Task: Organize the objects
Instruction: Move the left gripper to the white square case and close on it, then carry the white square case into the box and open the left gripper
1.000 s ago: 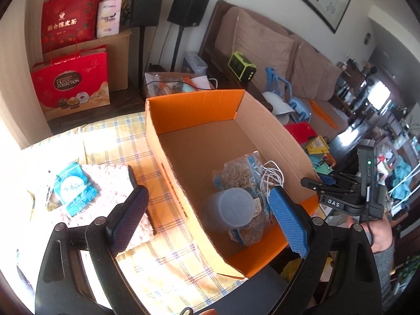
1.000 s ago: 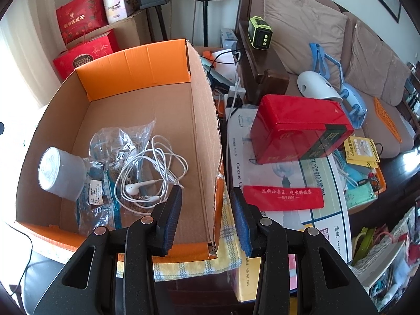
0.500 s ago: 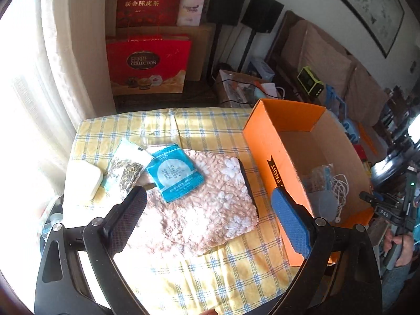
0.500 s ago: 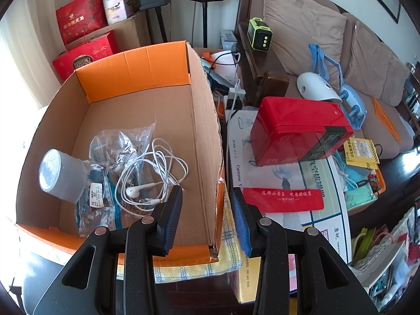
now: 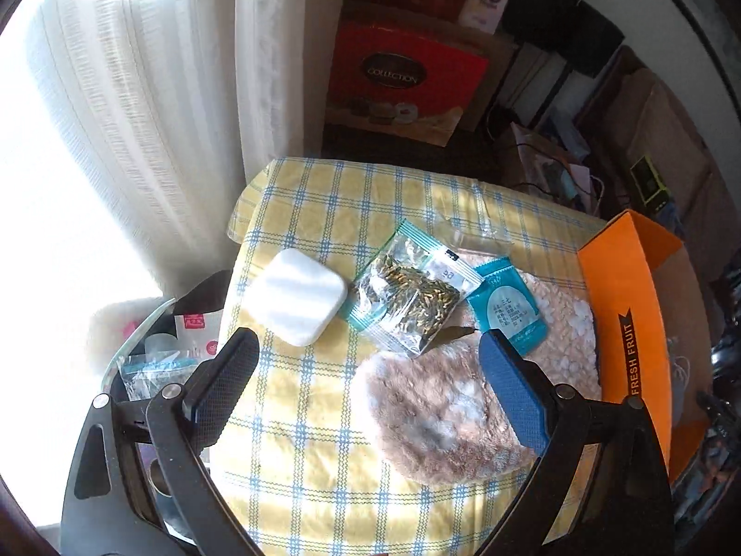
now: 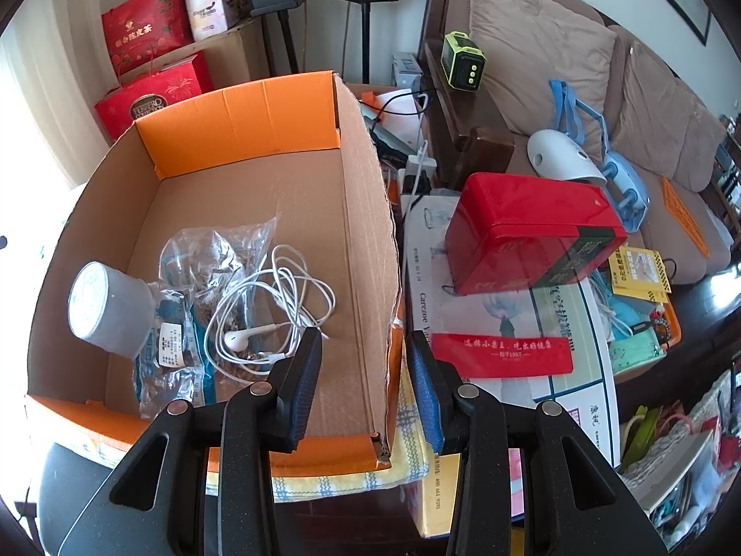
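- Left gripper [image 5: 368, 363]: we see its jaws spread wide with nothing between them, hovering above the checked tablecloth [image 5: 305, 421] and the loose items left on it.
- Right gripper [image 6: 363, 382]: its jaws stand partly apart astride the right wall of the cardboard box [image 6: 370, 213]. We cannot tell whether the pads press the wall.
- Items to sort: the white square pad [image 5: 295, 295] lies nearest the left pad of the gripper. The clear packet of dark pieces [image 5: 410, 299] sits just right of it. The blue sachet [image 5: 507, 306] lies farther right, resting on the fluffy pink mat [image 5: 440, 421].
- Destination: the orange-sided box stands at the right edge of the table. It already holds a grey tub [image 6: 109, 310], white earphones [image 6: 273, 306] and plastic bags [image 6: 217, 250].
- Step in hand, as we judge it: choosing the next item. We would lower the left jaws squarely over one packet, clear of its neighbours, and close on its bulk, not a thin edge.
- Handling note: the packets look limp and slippery. The pad looks soft, so a gentle grip should suit it.
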{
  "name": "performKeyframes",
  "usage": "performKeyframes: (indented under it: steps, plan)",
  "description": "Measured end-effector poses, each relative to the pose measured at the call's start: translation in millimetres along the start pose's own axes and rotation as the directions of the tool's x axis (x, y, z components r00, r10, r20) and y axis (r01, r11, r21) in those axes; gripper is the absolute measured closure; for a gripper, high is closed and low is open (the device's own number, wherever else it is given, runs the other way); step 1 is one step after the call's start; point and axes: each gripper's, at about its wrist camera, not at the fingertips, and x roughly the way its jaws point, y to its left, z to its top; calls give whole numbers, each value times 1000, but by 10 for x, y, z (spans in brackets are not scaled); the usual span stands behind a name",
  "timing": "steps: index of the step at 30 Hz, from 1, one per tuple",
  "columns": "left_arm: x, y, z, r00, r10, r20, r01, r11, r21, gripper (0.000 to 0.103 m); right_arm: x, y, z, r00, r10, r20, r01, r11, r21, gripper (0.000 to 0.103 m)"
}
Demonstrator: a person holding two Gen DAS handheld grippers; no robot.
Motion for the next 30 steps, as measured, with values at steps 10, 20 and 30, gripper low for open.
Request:
performKeyframes:
  steps: [10, 20, 30]
  plan:
    - [471, 290, 132, 995, 74, -73, -80, 994, -78, 8, 71, 18, 0, 1000, -14, -17, 14, 1000, -9, 65]
    - [898, 240, 302, 979, 162, -122, -167, 986, -32, 8, 96, -4, 30, 999, -30, -25, 30, 1000, -5, 65]
    - [999, 274, 316, 979, 167, -121, -170, 985, -18, 27, 154, 5, 31, 999, -32, -34, 31, 999, -12, 65]
